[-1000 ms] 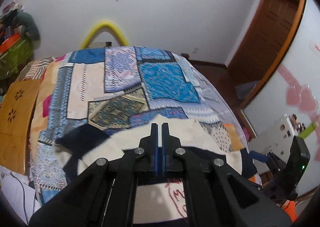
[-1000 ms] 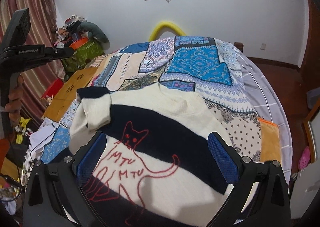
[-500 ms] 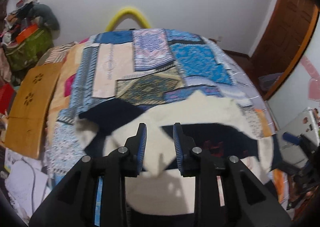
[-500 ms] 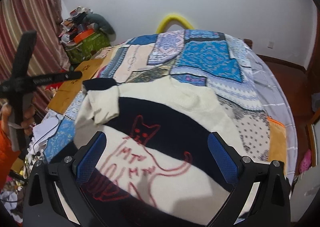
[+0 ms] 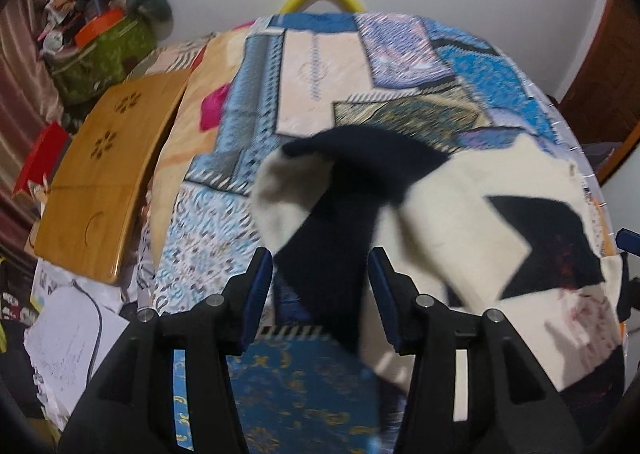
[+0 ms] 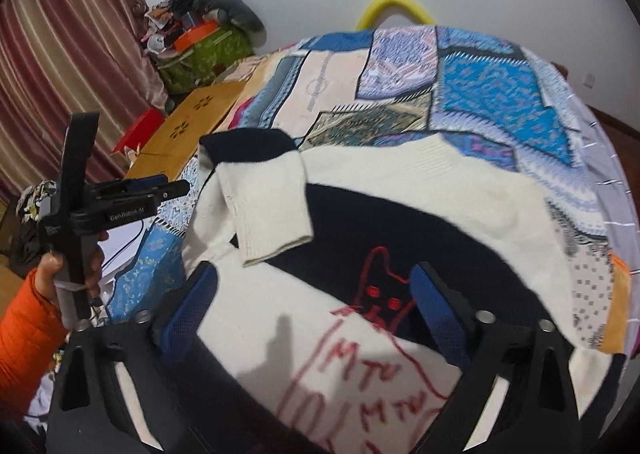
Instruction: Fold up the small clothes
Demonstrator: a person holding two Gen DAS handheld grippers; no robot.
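A: Where does the garment lie?

B: A cream and navy striped knitted sweater (image 6: pixel 400 214) with a red cat outline and red letters stitched on its front lies spread on a bed covered by a blue, beige and purple patchwork quilt (image 6: pixel 480 86). One cream sleeve with a ribbed cuff (image 6: pixel 272 210) is folded inward across the chest.

A: How do the grippers stand?

B: The left gripper (image 5: pixel 320 286), black with blue pads, hangs over the sweater's folded sleeve edge. Its jaws are opening; navy fabric shows in the gap, but the pads do not press on it. In the right wrist view a hand in an orange sleeve (image 6: pixel 68 270) holds it beside the bed. The right gripper (image 6: pixel 312 306) points down at the cat motif. Its jaws are wide but closing, with the sweater front beneath them and nothing gripped.

A: What stands beside the bed?

B: A wooden board with flower cut-outs (image 5: pixel 100 178) and a green bag (image 5: pixel 104 50) piled with clutter.
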